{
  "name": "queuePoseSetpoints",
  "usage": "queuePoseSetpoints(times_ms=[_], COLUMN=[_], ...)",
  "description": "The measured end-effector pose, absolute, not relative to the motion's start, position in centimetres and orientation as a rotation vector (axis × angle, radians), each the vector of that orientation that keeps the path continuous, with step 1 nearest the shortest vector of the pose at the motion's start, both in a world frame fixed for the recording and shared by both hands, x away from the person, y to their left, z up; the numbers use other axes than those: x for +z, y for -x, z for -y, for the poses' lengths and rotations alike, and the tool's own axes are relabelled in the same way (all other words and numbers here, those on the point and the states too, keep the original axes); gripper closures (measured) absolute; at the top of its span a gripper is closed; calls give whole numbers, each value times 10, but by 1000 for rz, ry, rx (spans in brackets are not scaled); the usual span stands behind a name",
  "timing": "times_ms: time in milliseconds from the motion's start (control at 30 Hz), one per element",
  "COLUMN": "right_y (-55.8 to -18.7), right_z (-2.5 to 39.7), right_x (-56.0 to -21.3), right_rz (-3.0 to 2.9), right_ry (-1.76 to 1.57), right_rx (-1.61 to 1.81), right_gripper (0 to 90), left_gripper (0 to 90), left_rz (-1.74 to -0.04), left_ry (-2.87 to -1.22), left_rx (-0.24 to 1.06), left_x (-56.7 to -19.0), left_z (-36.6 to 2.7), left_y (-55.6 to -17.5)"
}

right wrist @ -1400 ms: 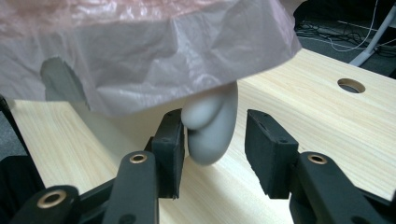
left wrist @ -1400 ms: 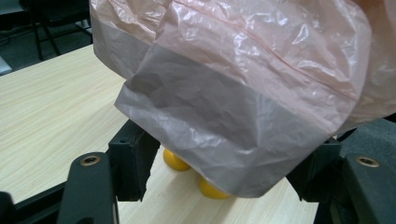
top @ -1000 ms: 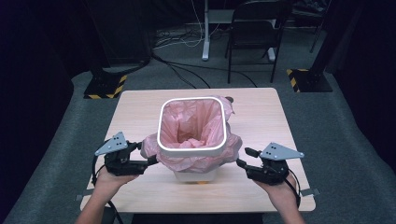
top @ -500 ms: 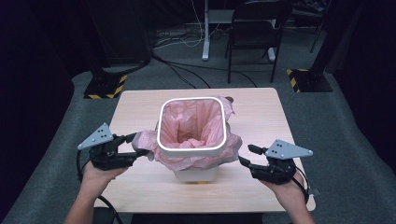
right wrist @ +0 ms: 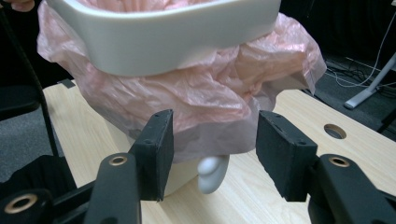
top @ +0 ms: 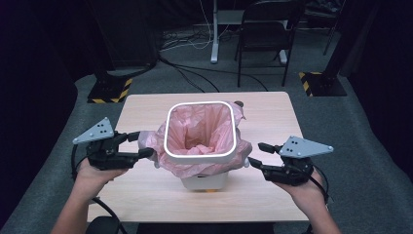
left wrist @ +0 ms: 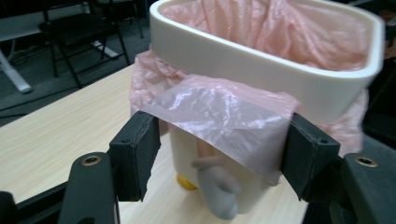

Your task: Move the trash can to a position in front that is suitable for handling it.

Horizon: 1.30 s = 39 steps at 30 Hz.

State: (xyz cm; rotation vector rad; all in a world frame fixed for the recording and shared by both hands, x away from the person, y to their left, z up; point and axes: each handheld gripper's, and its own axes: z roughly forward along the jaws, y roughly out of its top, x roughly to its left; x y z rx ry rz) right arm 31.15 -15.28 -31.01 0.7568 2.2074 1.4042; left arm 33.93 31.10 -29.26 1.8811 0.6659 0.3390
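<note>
At the near edge of a pale wooden table (top: pixel 146 105), a person's two hands each hold a two-jaw gripper on either side of a small white bin (top: pixel 204 181) lined with a pink plastic bag (top: pixel 202 134). Most of the bin's body is hidden under the bag's overhang, and what lies at the bottom of the liner cannot be made out. The bin stands upright near the table's middle, mouth facing up, its white rim ring (top: pixel 199 155) clamping the bag. The left gripper (top: pixel 141 145) has its jaws spread wide, a loose flap of the bag lying between them; whether the pads touch the film cannot be told. The right gripper (top: pixel 255 155) is likewise wide open, holding nothing, its tips just beside the overhang on the opposite side. Beyond the table stands a dark folding chair (top: pixel 265 29) on grey floor.
</note>
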Motion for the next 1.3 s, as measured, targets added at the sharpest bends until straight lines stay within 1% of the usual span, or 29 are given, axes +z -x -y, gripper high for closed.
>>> queuePoseSetpoints(times_ms=[100,233,400,567,733,967,1167,1300], right_y=[-310,-307,-306,-307,-311,-314,-316,-320], right_z=[153,155,154,149,145,134,121,112], right_x=[-308,-309,-307,-302,-296,-287,-277,-276], right_rz=[-2207,-2202,-2191,-2192,-2213,-2239,-2275,-2306], right_ry=[-749,-752,-748,-729,-702,-647,-576,-518], right_rx=[1403,1404,1418,1434,1489,1510,1511,1508], right_gripper=[457,457,457,456,506,518,464,446], left_gripper=[334,333,340,349,349,360,384,391], left_rz=[-679,-694,-716,-696,-690,-663,-631,-630], left_ry=[-1889,-1828,-1798,-1826,-1831,-1833,-1846,-1847], left_rx=[358,376,397,413,399,395,398,393], left_x=[-294,-292,-287,-279,-273,-266,-255,-251], left_z=[-319,-333,-339,-330,-321,-308,-294,-286], left_y=[-331,-322,-326,-337,-353,-377,-392,-403])
